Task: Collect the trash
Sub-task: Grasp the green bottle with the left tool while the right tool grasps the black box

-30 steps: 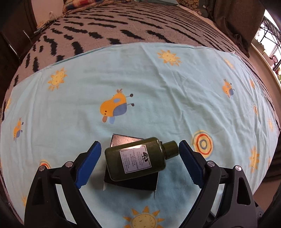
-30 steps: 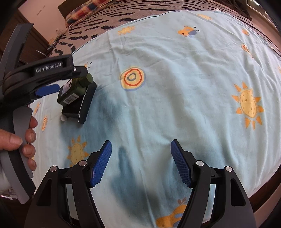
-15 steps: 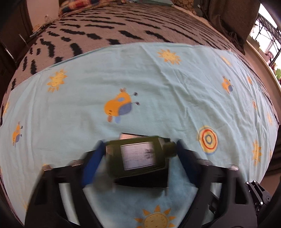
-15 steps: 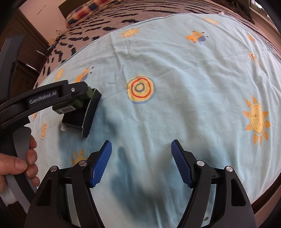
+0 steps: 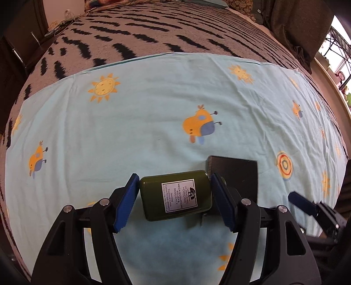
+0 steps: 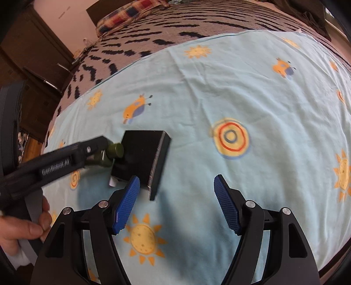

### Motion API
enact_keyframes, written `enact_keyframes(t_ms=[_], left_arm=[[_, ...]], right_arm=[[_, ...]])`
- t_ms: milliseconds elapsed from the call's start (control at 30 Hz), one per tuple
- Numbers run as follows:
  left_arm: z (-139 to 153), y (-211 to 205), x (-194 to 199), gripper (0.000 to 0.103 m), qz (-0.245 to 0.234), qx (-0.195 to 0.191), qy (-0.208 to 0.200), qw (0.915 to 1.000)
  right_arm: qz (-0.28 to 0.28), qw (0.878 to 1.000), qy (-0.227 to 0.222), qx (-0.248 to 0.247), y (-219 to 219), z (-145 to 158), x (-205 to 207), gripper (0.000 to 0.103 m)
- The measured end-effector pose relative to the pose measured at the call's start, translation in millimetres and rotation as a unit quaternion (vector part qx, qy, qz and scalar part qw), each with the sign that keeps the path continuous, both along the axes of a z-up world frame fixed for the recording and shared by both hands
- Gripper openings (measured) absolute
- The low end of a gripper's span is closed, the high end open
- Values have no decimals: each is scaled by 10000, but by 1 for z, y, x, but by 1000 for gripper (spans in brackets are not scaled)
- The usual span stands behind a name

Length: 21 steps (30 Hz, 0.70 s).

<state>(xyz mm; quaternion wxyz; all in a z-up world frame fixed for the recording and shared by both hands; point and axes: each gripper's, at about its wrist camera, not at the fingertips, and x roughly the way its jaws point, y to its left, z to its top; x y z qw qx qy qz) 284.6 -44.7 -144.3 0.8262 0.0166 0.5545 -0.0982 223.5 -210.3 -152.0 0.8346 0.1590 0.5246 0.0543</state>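
A dark green bottle with a white label lies crosswise between the blue pads of my left gripper, which is shut on it and holds it off the sheet. Its cap shows in the right wrist view beside the left gripper's arm. A flat black box lies on the light blue sheet just right of the bottle; it also shows in the right wrist view. My right gripper is open and empty, just right of the box's near edge.
The light blue sheet with sun and bird prints covers a grey, black-striped bedspread. A plaid pillow lies at the far end. Dark wooden furniture stands to the left. The bed's edge runs along the right.
My left gripper has closed on the green bottle and lifted it left off the black box. My right gripper has moved left toward the box.
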Motion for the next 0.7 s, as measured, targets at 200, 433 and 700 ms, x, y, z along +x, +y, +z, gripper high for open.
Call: enact_keyframes(t_ms=[200, 433, 700], left_arm=[[-6, 40, -8, 63, 121, 159, 103, 9997], [-11, 68, -20, 62, 133, 48, 136, 9998], [-11, 77, -31, 62, 147, -111, 100, 9998]], right_arm=[[141, 9999, -78, -17, 25, 2, 18, 72], [176, 9993, 70, -308, 60, -11, 38, 77], [-7, 9966, 271, -777, 78, -28, 45, 78]])
